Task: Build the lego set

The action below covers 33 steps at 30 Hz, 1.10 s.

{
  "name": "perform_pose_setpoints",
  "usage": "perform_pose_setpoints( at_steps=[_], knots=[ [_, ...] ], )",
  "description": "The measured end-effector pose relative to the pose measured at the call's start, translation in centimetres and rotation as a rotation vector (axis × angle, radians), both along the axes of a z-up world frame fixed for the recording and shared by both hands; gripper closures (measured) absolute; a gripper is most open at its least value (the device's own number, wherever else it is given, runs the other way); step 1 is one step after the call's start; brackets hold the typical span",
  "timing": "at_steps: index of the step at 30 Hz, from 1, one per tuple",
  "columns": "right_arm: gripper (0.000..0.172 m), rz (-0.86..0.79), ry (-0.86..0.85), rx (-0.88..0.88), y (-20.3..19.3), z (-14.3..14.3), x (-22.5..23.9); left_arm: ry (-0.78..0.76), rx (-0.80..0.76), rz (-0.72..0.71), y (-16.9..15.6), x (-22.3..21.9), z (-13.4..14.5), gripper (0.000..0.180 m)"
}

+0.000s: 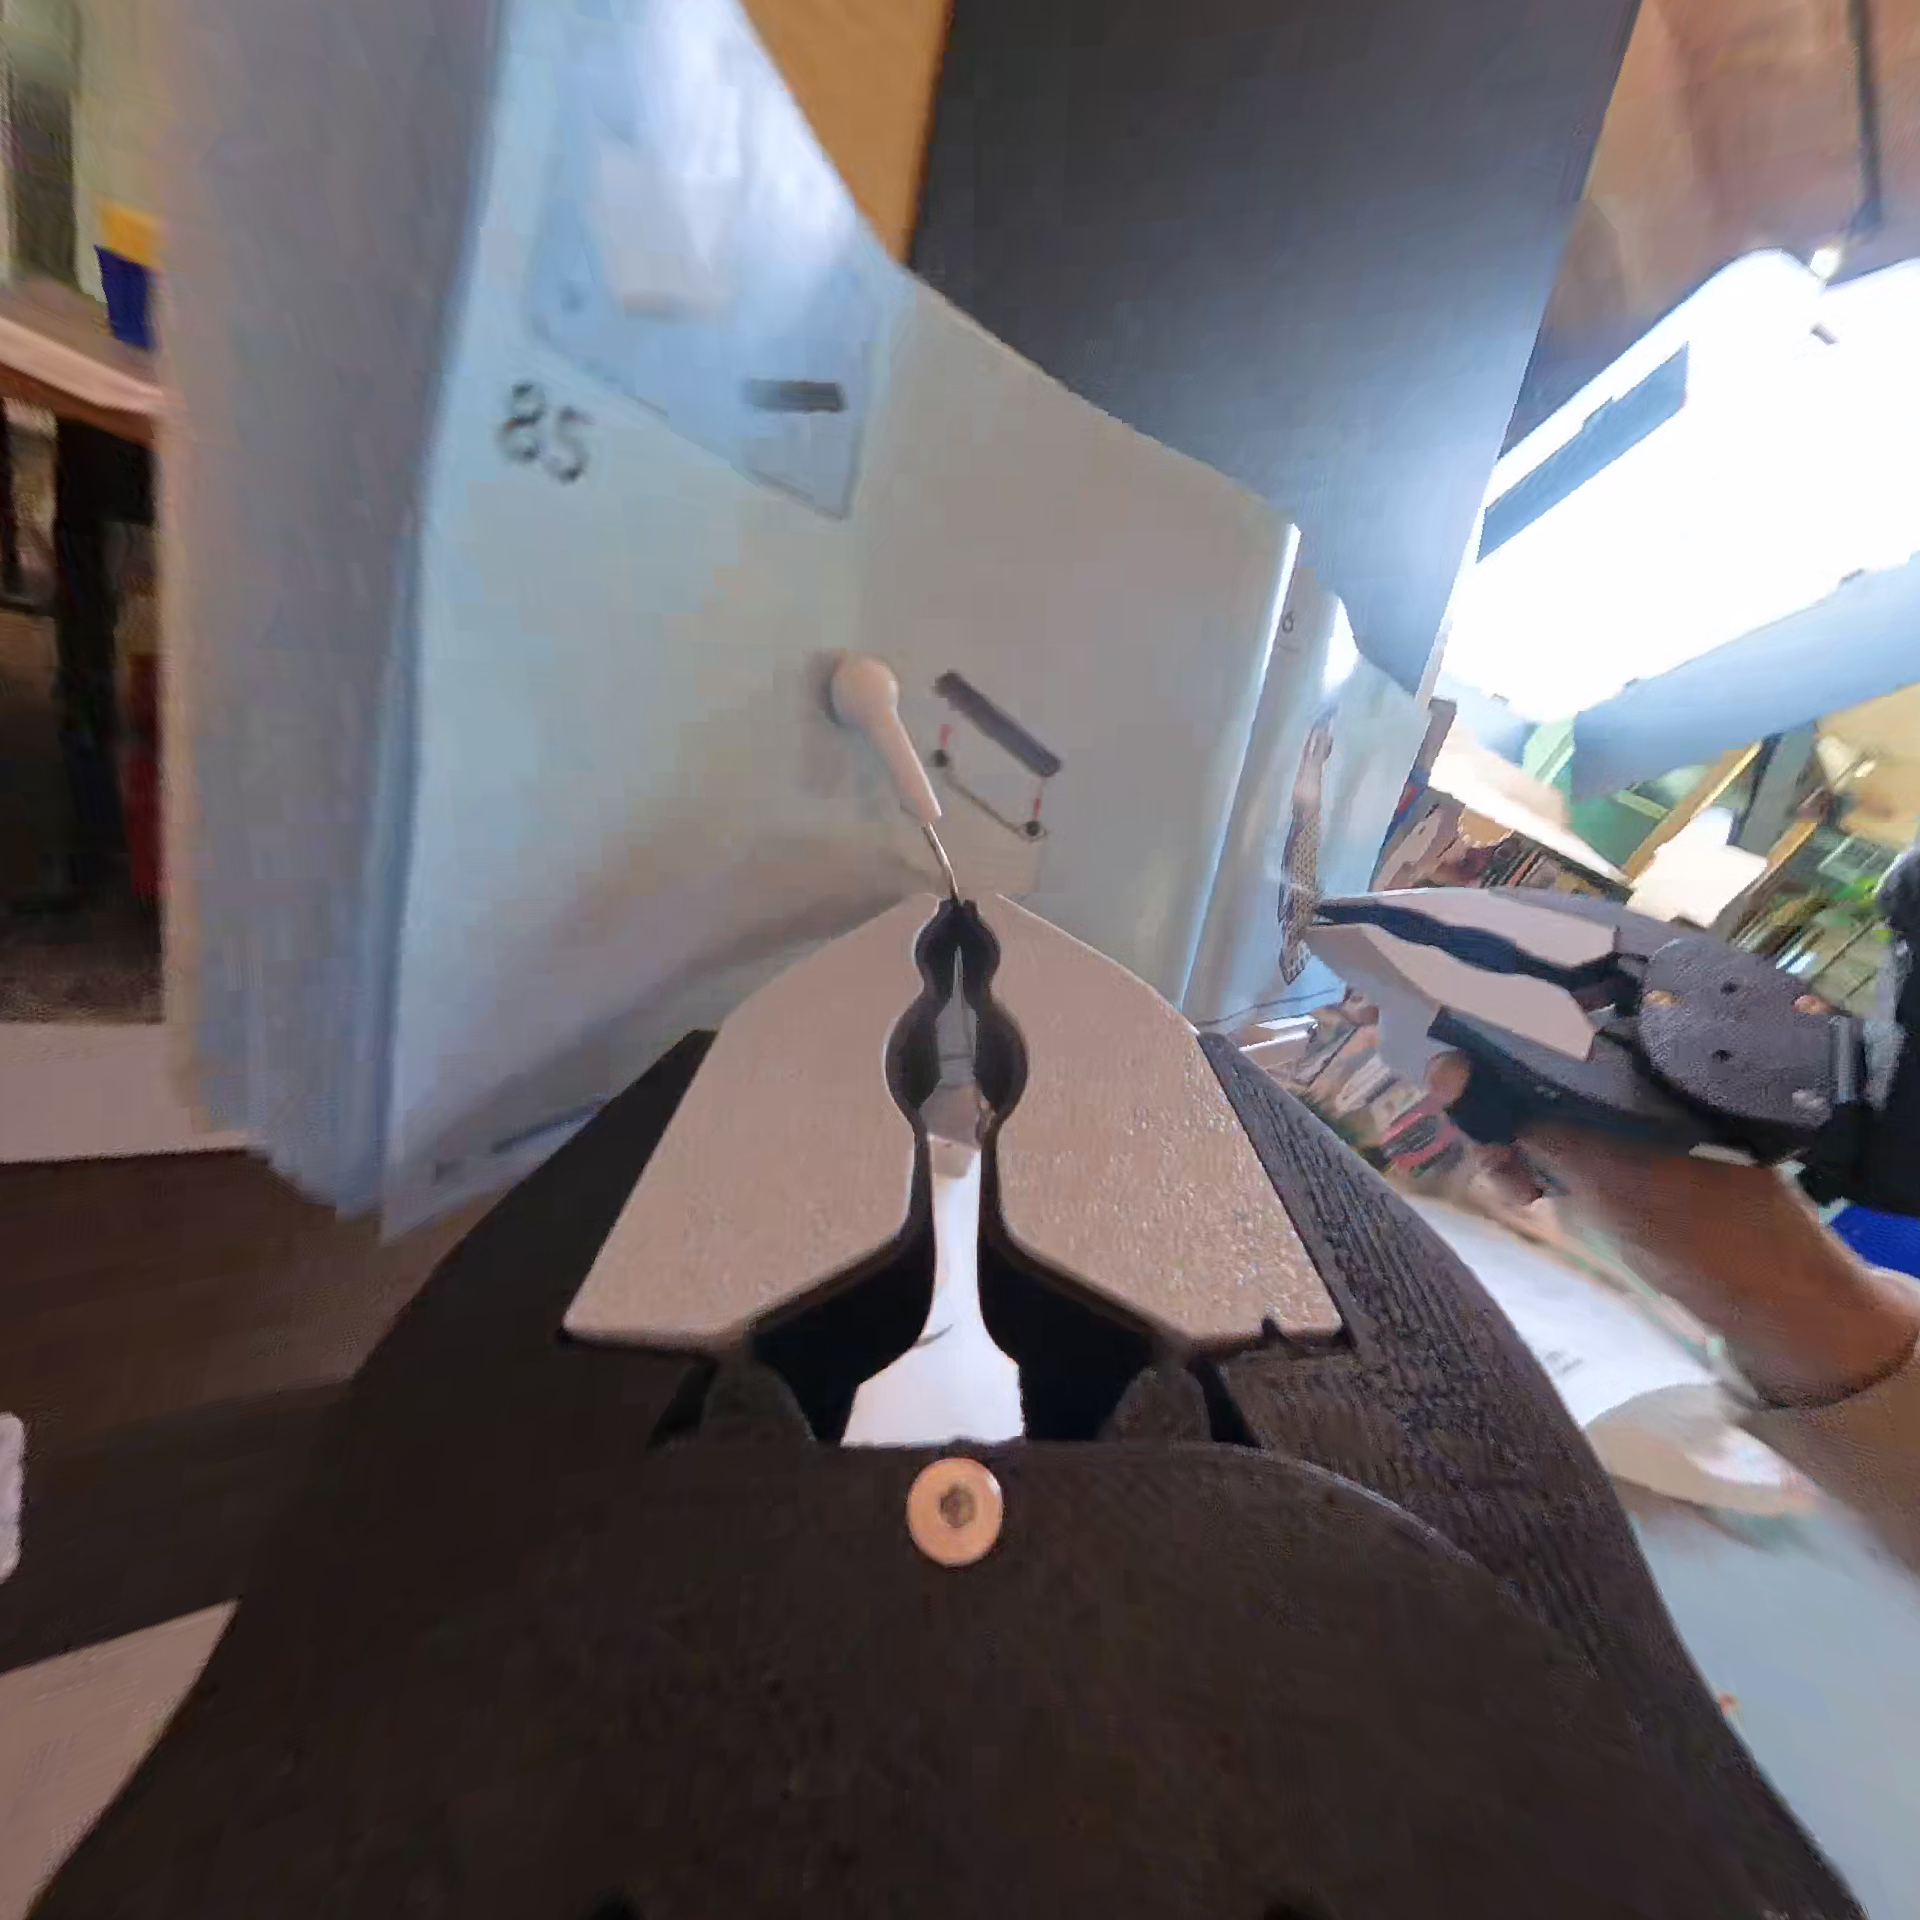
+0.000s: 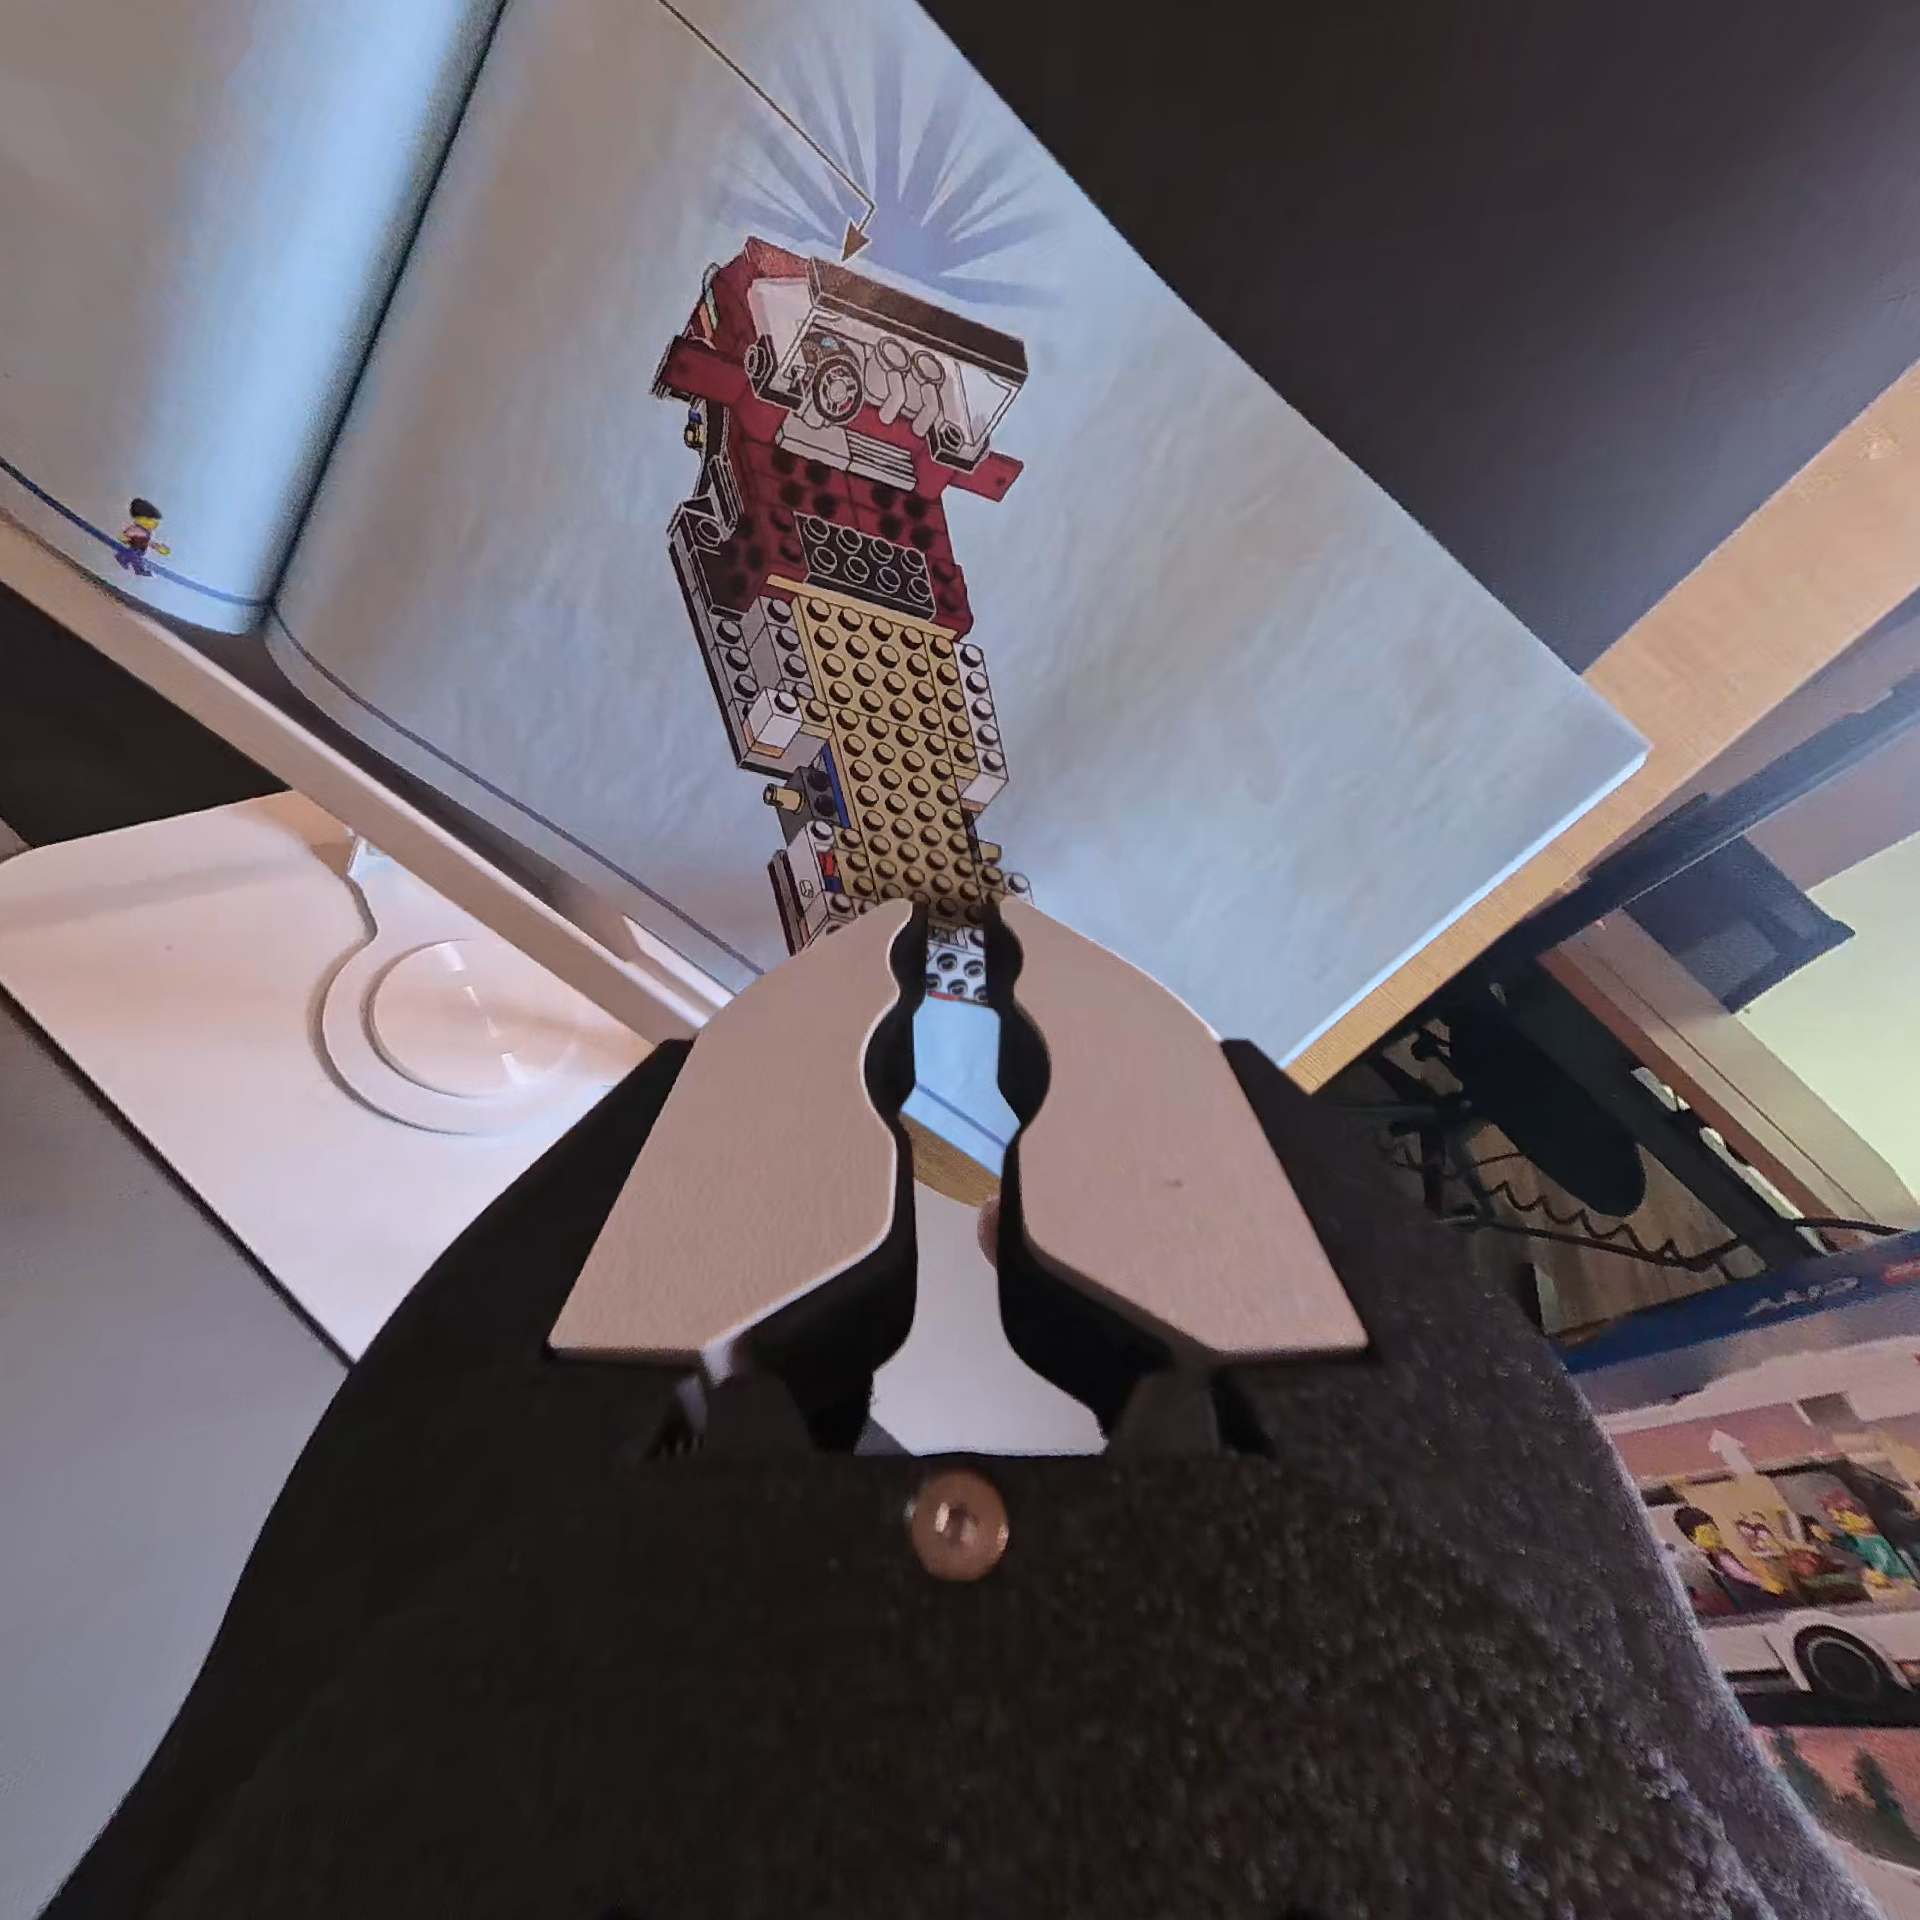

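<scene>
In the left wrist view my left gripper is shut on the lower edge of a pale blue booklet page. The page stands curled up in front of it, blurred. Small drawings of parts, a white knobbed piece and a dark bar, show just beyond the fingertips. My right gripper hovers over the open booklet, above a printed red and tan brick truck. Its jaws stand a narrow gap apart with nothing between the pads. It also shows in the left wrist view, tips at a page edge, held by a hand.
A white moulded sheet with a round recess lies left of the booklet. A toy box with a printed bus scene lies at the right. The light wooden table edge runs behind the booklet. A dark panel stands behind. The tips of one gripper are about 20 cm away from the tips of the other.
</scene>
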State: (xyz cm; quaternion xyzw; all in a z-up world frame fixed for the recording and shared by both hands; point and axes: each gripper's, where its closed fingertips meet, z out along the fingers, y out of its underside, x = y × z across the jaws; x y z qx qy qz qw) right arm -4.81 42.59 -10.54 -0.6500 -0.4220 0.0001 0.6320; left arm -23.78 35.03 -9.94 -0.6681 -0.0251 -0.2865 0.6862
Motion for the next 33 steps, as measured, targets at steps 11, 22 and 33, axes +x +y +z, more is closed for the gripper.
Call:
perform_pose_setpoints(
  at_steps=[11, 22, 33],
  knots=[
    [0.136, -0.092, 0.027, 0.092, 1.3, 0.6, 3.1, -0.111, -0.205, 0.183, -3.3, -3.0, -4.6, 0.165],
    [0.127, -0.047, 0.056, 0.112, 1.3, 2.6, 2.8, 0.665, -0.012, 0.117, -0.9, 5.6, 0.6, 0.157],
    [0.084, 0.022, 0.095, 0.055, 2.9, 6.0, 1.8, 0.961, -0.051, 0.156, 2.5, 7.5, -0.5, 0.156]
  ],
)
